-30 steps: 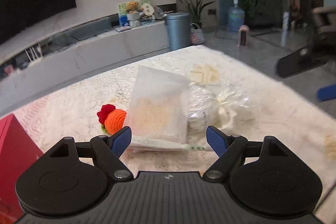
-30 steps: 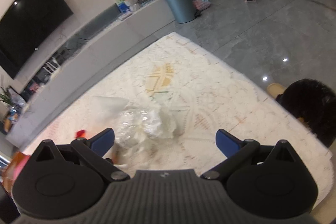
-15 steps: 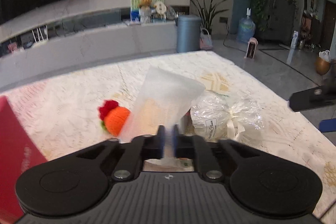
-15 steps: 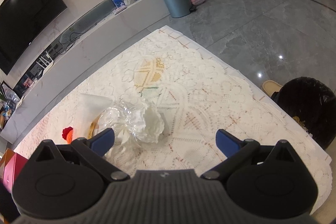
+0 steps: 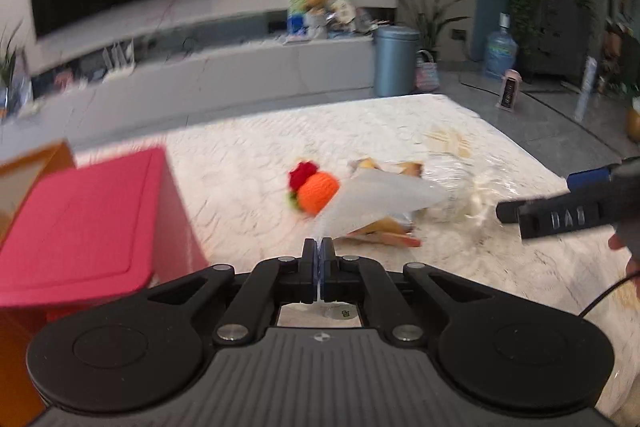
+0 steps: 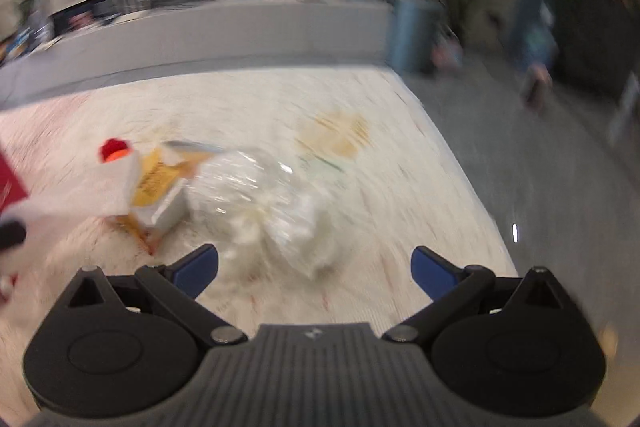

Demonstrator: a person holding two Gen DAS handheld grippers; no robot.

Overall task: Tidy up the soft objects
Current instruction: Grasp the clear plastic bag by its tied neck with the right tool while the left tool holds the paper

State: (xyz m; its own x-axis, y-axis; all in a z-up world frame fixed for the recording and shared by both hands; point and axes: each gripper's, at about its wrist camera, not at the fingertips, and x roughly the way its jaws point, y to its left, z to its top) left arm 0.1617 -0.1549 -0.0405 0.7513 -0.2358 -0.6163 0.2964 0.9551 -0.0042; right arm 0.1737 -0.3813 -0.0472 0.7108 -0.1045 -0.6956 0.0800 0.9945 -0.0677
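A: Left side status?

B: A red box [image 5: 86,223] is sitting at the table's [image 5: 248,163] left edge, with an orange box [image 5: 30,167] partly seen behind it. The left gripper [image 5: 319,255] is clenched on the corner of a translucent white bag [image 5: 384,197], and the bag is being held up off the lace cloth.

A: What is being seen under the bag?

B: An orange-and-red knitted toy [image 5: 314,189] is lying just left of the bag, near the table's middle. A yellow-and-white packet [image 6: 158,187] is lying beneath the lifted bag, partly covered by it. Contact between toy and bag cannot be told; both views are blurred.

A: And to the right?

B: A clear wrapped bundle of white soft items [image 6: 272,203] is resting just right of the packet, toward the table's right edge. The right gripper [image 6: 314,269] is being held wide open just before the bundle, nothing between its fingers. In the left wrist view it is seen entering from the right, near the bundle.
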